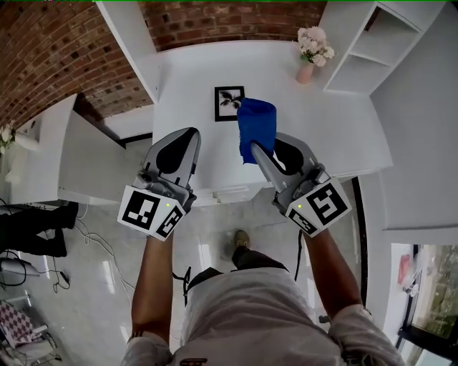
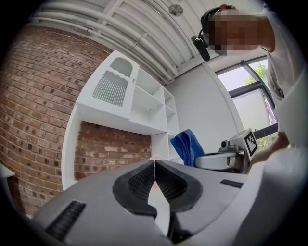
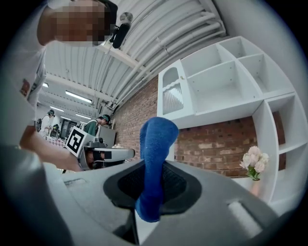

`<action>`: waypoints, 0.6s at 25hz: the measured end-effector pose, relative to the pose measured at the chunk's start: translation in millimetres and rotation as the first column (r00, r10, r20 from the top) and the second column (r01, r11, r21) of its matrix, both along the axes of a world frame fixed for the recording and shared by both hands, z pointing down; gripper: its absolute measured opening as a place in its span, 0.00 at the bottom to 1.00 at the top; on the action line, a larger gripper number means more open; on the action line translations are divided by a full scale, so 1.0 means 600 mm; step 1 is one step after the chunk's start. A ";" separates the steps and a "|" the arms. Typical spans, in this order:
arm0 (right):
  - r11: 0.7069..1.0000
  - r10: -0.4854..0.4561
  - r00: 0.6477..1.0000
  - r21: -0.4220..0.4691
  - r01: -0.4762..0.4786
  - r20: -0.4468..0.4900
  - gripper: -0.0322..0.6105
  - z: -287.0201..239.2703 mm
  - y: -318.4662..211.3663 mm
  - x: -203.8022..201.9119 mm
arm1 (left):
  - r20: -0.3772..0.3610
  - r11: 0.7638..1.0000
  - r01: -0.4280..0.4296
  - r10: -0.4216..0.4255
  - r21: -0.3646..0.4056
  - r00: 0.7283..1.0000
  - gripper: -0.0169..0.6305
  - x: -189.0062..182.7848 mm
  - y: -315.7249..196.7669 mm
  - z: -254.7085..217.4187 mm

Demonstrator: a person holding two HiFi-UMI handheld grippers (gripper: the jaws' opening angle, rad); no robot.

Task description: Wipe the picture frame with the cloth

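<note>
Left tool (image 1: 190, 134): jaws shut tight with nothing between them. In the left gripper view the pads meet in a thin line.

Right tool (image 1: 255, 149): clamped on the blue cloth (image 1: 256, 123). The cloth stands up bunched from between the jaws, and a short end hangs below them.

Picture frame (image 1: 229, 103): lies flat on the white tabletop (image 1: 336, 132). It has a black border and a dark plant print on white.

In the head view the cloth's left edge sits right at the frame's right edge. Can't tell whether the cloth touches the frame.

The left tool is nearer the person than the frame and apart from it, over the tabletop's near edge.

Pink vase (image 1: 305, 72) with pale flowers (image 1: 315, 44) stands at the far right of the tabletop, well apart from the frame. White shelf unit (image 1: 379, 43) on the right, brick wall (image 1: 222, 18) behind.
</note>
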State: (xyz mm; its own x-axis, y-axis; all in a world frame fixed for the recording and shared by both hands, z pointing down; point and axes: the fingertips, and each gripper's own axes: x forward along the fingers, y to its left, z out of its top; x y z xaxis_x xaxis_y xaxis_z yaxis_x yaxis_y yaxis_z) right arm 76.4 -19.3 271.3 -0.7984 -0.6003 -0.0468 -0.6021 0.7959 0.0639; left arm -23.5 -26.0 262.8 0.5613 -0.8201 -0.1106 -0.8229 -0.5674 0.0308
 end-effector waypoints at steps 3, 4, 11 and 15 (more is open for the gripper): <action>1.000 -0.014 1.000 -0.005 0.014 -0.004 0.16 0.002 -0.036 0.004 | -0.001 1.000 0.016 -0.016 -0.001 1.000 0.03 0.002 -0.034 0.001; 1.000 -0.019 1.000 -0.006 0.019 -0.005 0.15 0.003 -0.048 0.004 | 0.001 1.000 0.021 -0.021 -0.001 1.000 0.03 0.001 -0.045 0.001; 0.999 -0.019 1.000 -0.034 0.019 -0.012 0.15 0.010 -0.112 -0.005 | 0.033 0.999 0.041 -0.040 -0.024 0.999 0.03 -0.011 -0.104 0.008; 0.998 -0.001 1.000 -0.067 0.000 -0.015 0.16 0.023 -0.145 -0.011 | 0.041 0.998 0.046 -0.045 -0.042 0.998 0.03 -0.025 -0.140 0.030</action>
